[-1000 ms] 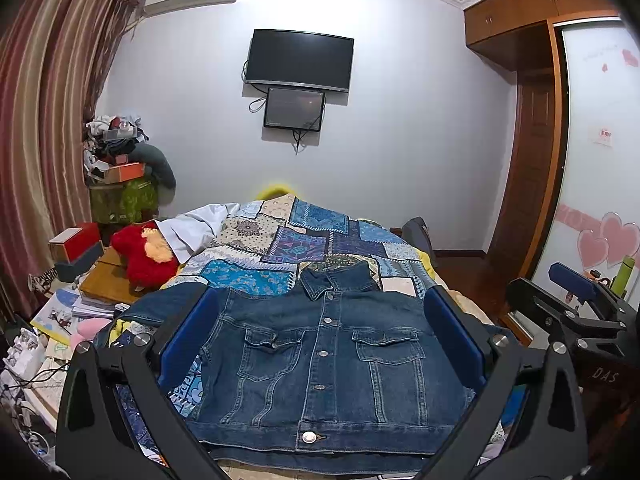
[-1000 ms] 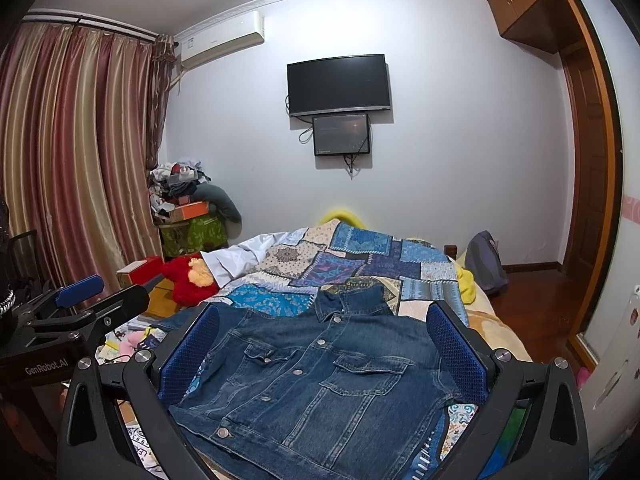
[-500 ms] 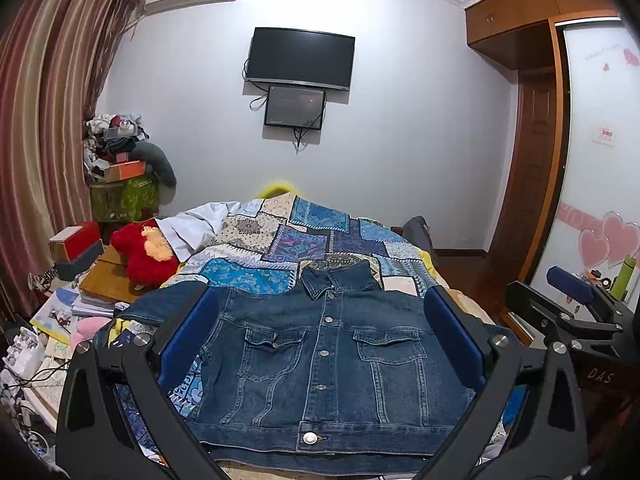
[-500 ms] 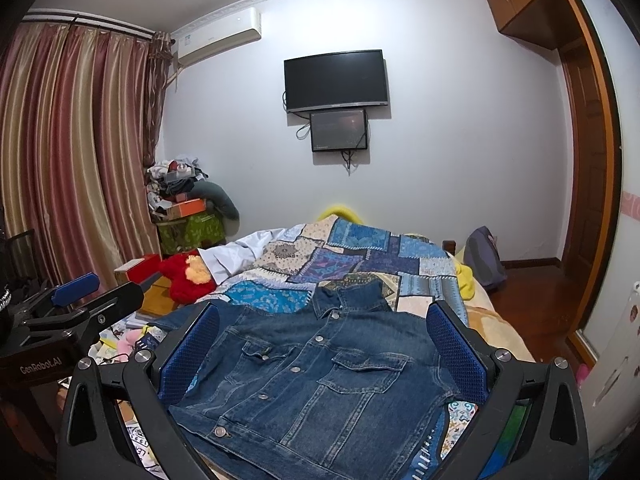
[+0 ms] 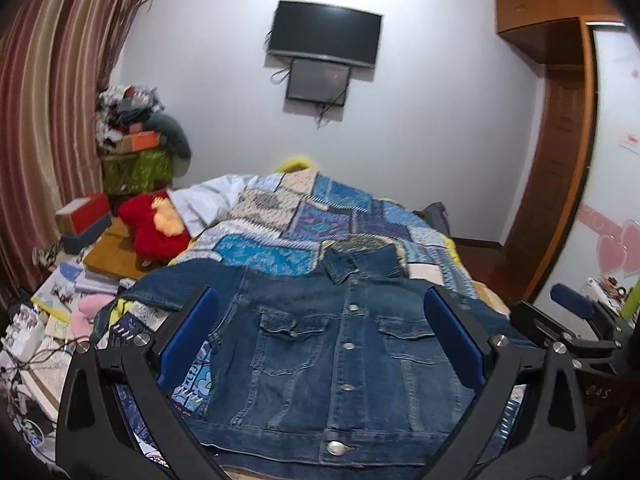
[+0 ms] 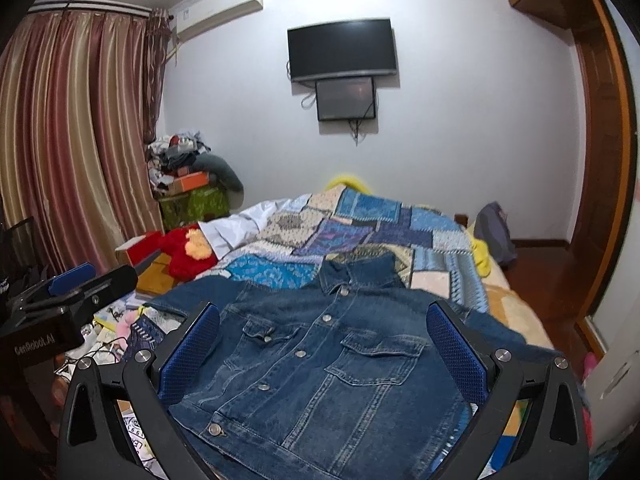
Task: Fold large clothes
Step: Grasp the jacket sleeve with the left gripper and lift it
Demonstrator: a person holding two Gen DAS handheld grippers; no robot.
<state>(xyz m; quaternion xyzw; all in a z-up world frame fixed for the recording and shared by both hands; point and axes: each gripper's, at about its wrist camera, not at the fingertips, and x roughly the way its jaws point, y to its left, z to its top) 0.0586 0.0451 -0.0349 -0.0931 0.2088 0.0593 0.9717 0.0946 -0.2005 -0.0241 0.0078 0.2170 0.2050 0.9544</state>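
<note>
Denim jacket (image 5: 336,356), buttoned, spread flat

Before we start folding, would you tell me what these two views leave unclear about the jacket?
- Denim jacket hem: left wrist view, cut off by the bottom edge and the left gripper.
- Right sleeve end: right wrist view, behind a finger of the right gripper.
- Jacket's back: both views, face-down on the quilt.

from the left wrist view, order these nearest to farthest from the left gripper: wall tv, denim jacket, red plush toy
1. denim jacket: spread flat on the bed, right between the open fingers of the left gripper.
2. red plush toy: farther back, on the left beside the bed.
3. wall tv: farthest, high on the far wall.
</note>
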